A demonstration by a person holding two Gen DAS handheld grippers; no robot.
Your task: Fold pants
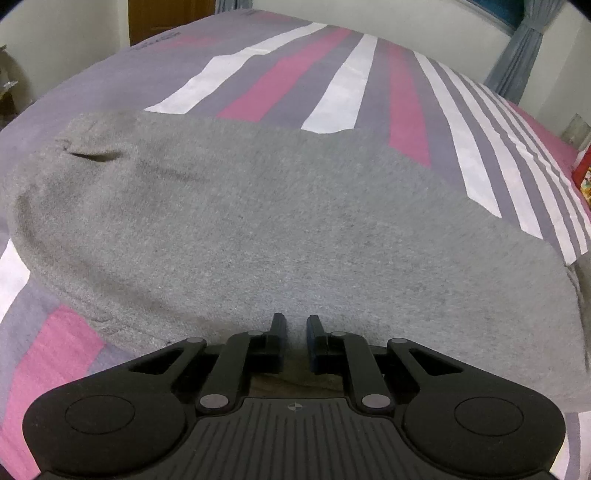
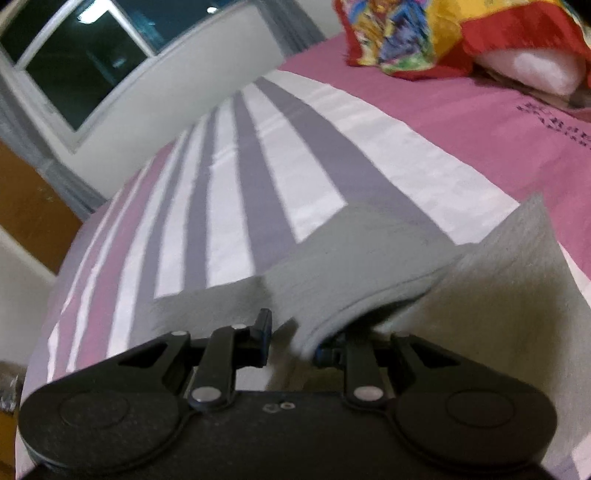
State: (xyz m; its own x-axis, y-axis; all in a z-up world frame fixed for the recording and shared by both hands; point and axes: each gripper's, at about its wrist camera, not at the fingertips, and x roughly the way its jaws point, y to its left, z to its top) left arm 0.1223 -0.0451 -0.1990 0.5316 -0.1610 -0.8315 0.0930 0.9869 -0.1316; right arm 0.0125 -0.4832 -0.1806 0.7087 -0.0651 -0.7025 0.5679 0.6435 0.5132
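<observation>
Soft grey knit pants (image 1: 258, 229) lie flat on your striped pink-grey-white bed (image 1: 332, 74), near its edge; limp, light, so pinch hems or corners. Your left gripper (image 1: 295, 325) is clenched, holding nothing, over the near hem. Your right gripper (image 2: 291, 332) has a folded edge between its jaws; grip unclear.

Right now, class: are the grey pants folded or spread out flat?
Folded, at least partly. In the right wrist view, one layer of the grey pants lies doubled over another, its hemmed edge lifted.

Open striped bedspread (image 1: 332, 85) is left beyond the grey pants (image 1: 258, 221); a colourful pillow (image 2: 443, 33) blocks the far corner.
</observation>
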